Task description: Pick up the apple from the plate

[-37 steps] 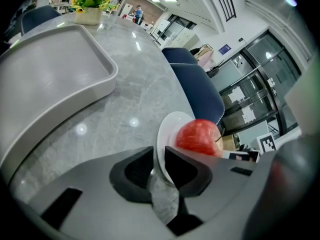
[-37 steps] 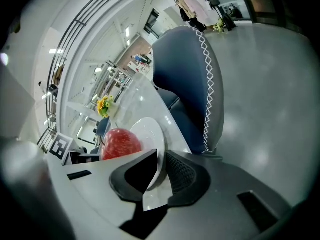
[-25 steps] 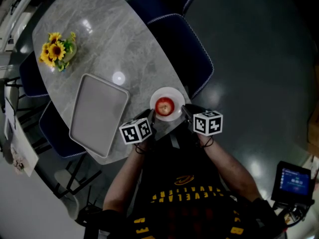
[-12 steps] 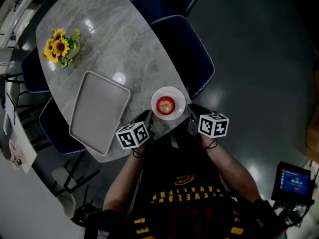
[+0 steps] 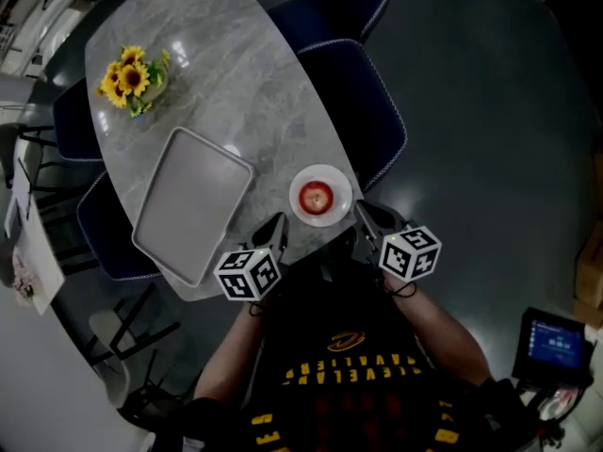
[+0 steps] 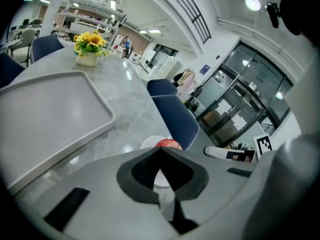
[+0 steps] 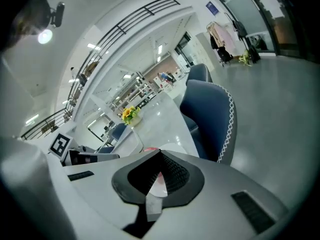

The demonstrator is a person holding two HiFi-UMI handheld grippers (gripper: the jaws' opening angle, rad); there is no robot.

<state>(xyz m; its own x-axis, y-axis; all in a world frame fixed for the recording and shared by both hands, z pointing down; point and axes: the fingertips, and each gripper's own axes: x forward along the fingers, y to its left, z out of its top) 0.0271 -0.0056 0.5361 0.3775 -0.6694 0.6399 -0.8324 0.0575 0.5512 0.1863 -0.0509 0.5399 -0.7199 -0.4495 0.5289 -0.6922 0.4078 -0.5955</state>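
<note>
The left gripper [image 5: 275,224] has just closed its jaws, and they close on nothing. In the left gripper view the tips meet with only air between them. The apple [image 5: 316,197] shows beyond them, sitting in the middle of the white plate [image 5: 339,183] near the edge of the tabletop [image 5: 236,83] closest to the person. The right gripper [image 5: 364,212] also has its jaws pressed together and empty. Compared with a second ago, both grippers sit further back from the plate, the left at its 8 o'clock and the right at its 4 o'clock, neither touching plate or fruit. As I judge it, the pick has not started: one gripper must spread its jaws again and come in around the apple before anything can be lifted.
</note>
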